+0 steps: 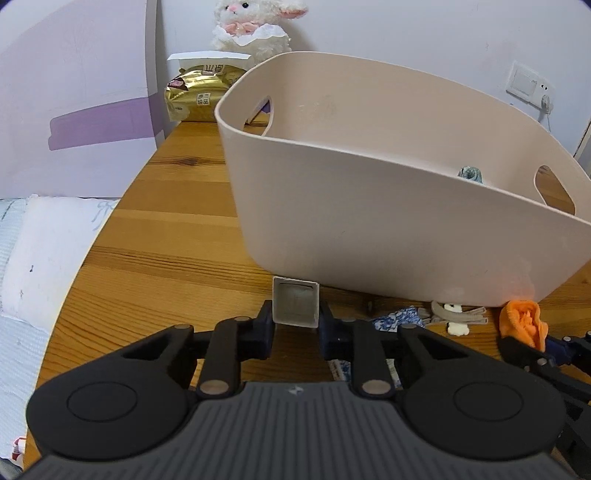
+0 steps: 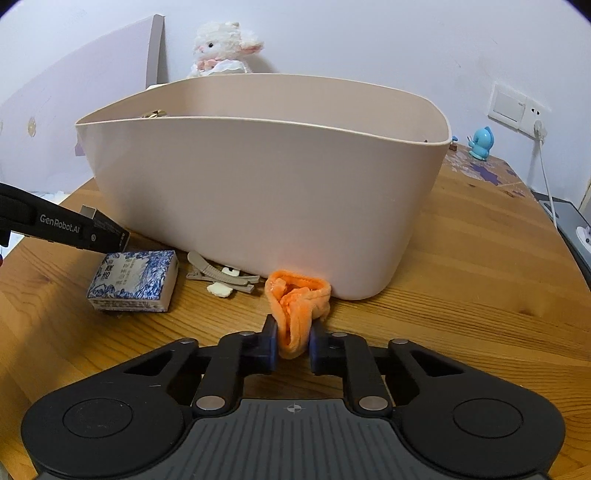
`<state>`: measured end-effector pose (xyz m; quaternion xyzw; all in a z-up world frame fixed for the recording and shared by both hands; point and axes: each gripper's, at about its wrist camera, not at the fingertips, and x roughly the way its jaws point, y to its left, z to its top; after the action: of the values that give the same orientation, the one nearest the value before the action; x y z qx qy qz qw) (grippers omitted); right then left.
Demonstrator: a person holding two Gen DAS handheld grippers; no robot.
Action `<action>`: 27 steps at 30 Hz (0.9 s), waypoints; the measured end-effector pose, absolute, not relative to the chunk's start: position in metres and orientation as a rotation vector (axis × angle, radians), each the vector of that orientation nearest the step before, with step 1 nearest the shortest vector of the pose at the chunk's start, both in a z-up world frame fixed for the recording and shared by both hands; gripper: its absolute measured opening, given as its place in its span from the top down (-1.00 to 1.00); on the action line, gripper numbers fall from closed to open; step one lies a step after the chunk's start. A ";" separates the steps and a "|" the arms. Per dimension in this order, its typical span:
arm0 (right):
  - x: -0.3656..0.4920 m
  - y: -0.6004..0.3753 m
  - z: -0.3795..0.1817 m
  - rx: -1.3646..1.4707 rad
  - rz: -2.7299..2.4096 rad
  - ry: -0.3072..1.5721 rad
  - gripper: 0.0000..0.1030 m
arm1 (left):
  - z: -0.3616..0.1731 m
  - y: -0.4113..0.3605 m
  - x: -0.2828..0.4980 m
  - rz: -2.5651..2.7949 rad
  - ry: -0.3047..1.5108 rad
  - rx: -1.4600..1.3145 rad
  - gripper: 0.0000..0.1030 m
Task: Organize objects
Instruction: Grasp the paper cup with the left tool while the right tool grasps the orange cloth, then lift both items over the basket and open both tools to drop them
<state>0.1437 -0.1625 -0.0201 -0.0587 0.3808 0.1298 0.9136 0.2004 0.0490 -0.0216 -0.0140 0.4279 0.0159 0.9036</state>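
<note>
Wooden tabletop (image 1: 155,229) runs back to a pale wall, its left edge curving past white bedding. Most of the middle is filled by a beige plastic tub (image 1: 369,229), with a bluish scrap visible inside near the right handle hole. Behind it stand a plush lamb (image 1: 255,26) and a gold packet (image 1: 199,92). The left gripper (image 1: 295,326) pinches a small grey open-ended box (image 1: 295,302) just in front of the tub's near wall. The right gripper (image 2: 291,341) squeezes an orange cloth (image 2: 297,306) that touches the tub's base. Between them, along the near wall, lie a blue-patterned box (image 2: 135,280) and beige hair clips (image 2: 218,277). Bare wood lies open to the right of the tub; a blue figurine (image 2: 480,142) sits far right.
</note>
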 end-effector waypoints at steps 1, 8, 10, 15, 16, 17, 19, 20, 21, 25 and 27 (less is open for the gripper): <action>0.142 -0.163 -0.020 -0.123 0.268 0.785 0.77 | -0.021 0.049 0.199 0.033 0.884 -0.028 0.52; 0.129 -0.169 -0.012 -0.111 0.271 0.777 0.78 | -0.010 0.050 0.182 0.025 0.858 -0.024 0.52; 0.123 -0.172 -0.006 -0.105 0.270 0.763 0.78 | -0.004 0.049 0.176 0.021 0.846 -0.020 0.52; 0.100 -0.184 0.011 -0.089 0.270 0.717 0.78 | 0.012 0.041 0.150 0.008 0.806 0.000 0.52; 0.097 -0.187 0.015 -0.086 0.269 0.706 0.78 | 0.015 0.040 0.145 0.005 0.797 0.002 0.52; 0.093 -0.189 0.019 -0.083 0.267 0.696 0.78 | 0.018 0.038 0.141 0.004 0.789 0.003 0.52; 0.086 -0.195 0.028 -0.072 0.266 0.673 0.78 | 0.026 0.037 0.132 0.000 0.771 0.004 0.52; 0.083 -0.197 0.033 -0.067 0.265 0.662 0.78 | 0.030 0.036 0.127 -0.002 0.761 0.005 0.52; 0.080 -0.200 0.037 -0.061 0.264 0.648 0.78 | 0.034 0.035 0.123 -0.005 0.751 0.006 0.52; 0.070 -0.210 0.054 -0.047 0.258 0.602 0.78 | 0.051 0.031 0.109 -0.010 0.708 0.017 0.52; 0.068 -0.214 0.063 -0.043 0.255 0.579 0.78 | 0.059 0.030 0.102 -0.011 0.685 0.018 0.52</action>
<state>0.0684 -0.2139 0.0625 -0.0212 0.2848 0.1254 0.9501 0.1021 0.0302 0.0587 0.0090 0.3358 -0.0053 0.9419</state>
